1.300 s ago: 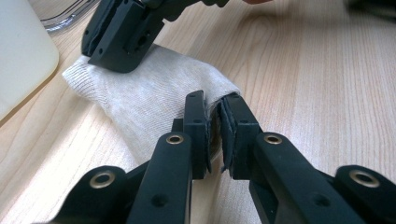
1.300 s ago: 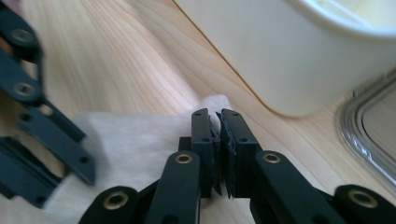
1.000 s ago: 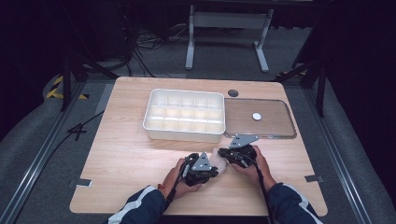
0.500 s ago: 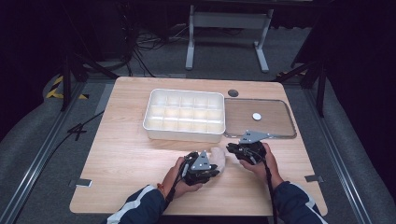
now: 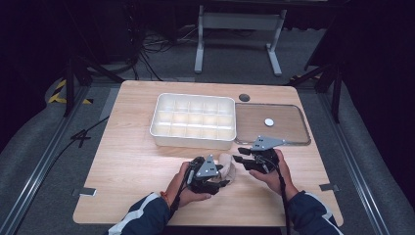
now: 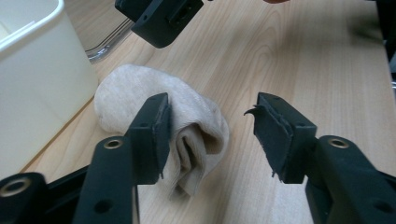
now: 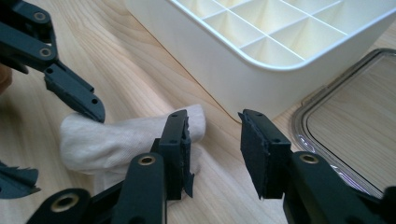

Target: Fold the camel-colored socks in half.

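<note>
Cloth (image 5: 228,165): folded beige bundle on the table (image 5: 127,161), just before the white tray (image 5: 193,120).
Left gripper (image 5: 221,183): jaws just opening, cloth released.
Right gripper (image 5: 238,158): jaws just opening, holding nothing.

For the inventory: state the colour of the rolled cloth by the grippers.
Beige, plain, no pattern: the cloth shows best in the left gripper view.

Soft beige cloth (image 6: 140,93) on matt wood table (image 6: 289,51)

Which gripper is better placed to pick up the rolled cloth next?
Left. The left gripper, jaws just opened, already straddles part of the cloth; the right gripper sits at its end.
</note>
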Tool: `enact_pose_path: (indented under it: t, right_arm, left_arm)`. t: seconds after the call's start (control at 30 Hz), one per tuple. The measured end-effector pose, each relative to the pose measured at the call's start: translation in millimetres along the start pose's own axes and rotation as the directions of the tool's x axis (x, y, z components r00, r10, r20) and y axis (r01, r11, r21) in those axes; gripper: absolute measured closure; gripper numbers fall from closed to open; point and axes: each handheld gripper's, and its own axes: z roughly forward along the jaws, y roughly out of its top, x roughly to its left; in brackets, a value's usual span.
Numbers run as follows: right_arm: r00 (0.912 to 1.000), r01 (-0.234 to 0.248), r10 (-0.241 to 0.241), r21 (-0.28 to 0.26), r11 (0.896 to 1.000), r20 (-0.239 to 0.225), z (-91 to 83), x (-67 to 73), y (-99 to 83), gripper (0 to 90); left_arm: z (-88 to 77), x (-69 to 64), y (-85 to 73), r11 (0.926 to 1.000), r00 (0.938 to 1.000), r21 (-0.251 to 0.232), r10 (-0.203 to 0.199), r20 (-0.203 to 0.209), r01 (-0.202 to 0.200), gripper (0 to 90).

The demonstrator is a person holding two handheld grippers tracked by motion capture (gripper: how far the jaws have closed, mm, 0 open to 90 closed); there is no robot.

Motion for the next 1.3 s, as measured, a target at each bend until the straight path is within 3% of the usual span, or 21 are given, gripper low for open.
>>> enact_pose_path:
  t: [0.17, 0.33, 0.5, 0.67, 0.77, 0.9, 0.93, 1.07, 1.17, 1.3]
  right_arm:
    - [1.0000, -0.005, 0.005, -0.008, 1.000, -0.003, -1.0, 3.1, 3.1, 57.9]
    - [0.9993, -0.037, 0.037, -0.013, 0.999, -0.001, -2.9, 4.3, 3.7, 50.7]
    - [0.9982, -0.047, 0.047, 0.008, 0.999, -0.037, 0.7, 8.1, 2.7, 46.0]
    - [0.9963, -0.048, 0.052, 0.065, 0.997, -0.069, 14.5, 9.0, -1.5, 41.2]
    - [0.9934, -0.066, 0.078, 0.141, 0.988, -0.084, 27.9, 3.9, -8.0, 36.6]
    - [0.9867, -0.101, 0.121, 0.179, 0.979, -0.108, 39.6, -3.2, -14.6, 33.5]
    - [0.9828, -0.118, 0.141, 0.180, 0.977, -0.119, 40.9, -3.9, -15.5, 33.5]
    - [0.9794, -0.098, 0.129, 0.197, 0.976, -0.155, 43.4, -5.1, -15.2, 43.5]
    - [0.9700, -0.106, 0.146, 0.203, 0.973, -0.195, 44.5, -6.3, -15.7, 47.5]
    - [0.9612, -0.106, 0.156, 0.218, 0.970, -0.228, 45.6, -7.7, -14.4, 55.8]
  left_arm:
    - [2.7, -1.3, -1.9, 1.0000, 1.0000, 0.001, -0.006, -0.004, 0.006, 51.4]
    - [7.4, -6.6, -3.4, 0.9988, 0.9992, 0.031, 0.039, 0.010, -0.040, 55.7]
    - [20.8, -11.7, -9.1, 0.9970, 0.9980, 0.050, 0.057, 0.026, -0.058, 59.7]
    - [21.1, -9.9, -12.5, 0.9990, 0.9992, 0.033, 0.028, 0.028, -0.029, 61.7]
    - [22.1, -10.7, -13.3, 0.9983, 0.9987, 0.042, 0.039, 0.033, -0.041, 61.2]
    - [20.1, -10.6, -12.6, 0.9976, 0.9984, 0.053, 0.043, 0.035, -0.045, 58.8]
    - [17.8, -10.0, -11.7, 0.9963, 0.9977, 0.062, 0.057, 0.037, -0.059, 58.0]
    - [1.6, -9.4, -9.7, 0.9897, 0.9957, 0.110, 0.091, 0.012, -0.092, 47.2]
    - [-18.4, -4.0, -16.9, 0.9808, 0.9949, 0.173, 0.096, -0.029, -0.090, 38.1]
    - [-49.9, 6.5, -43.9, 0.9760, 0.9927, 0.213, 0.066, -0.101, -0.043, 31.3]
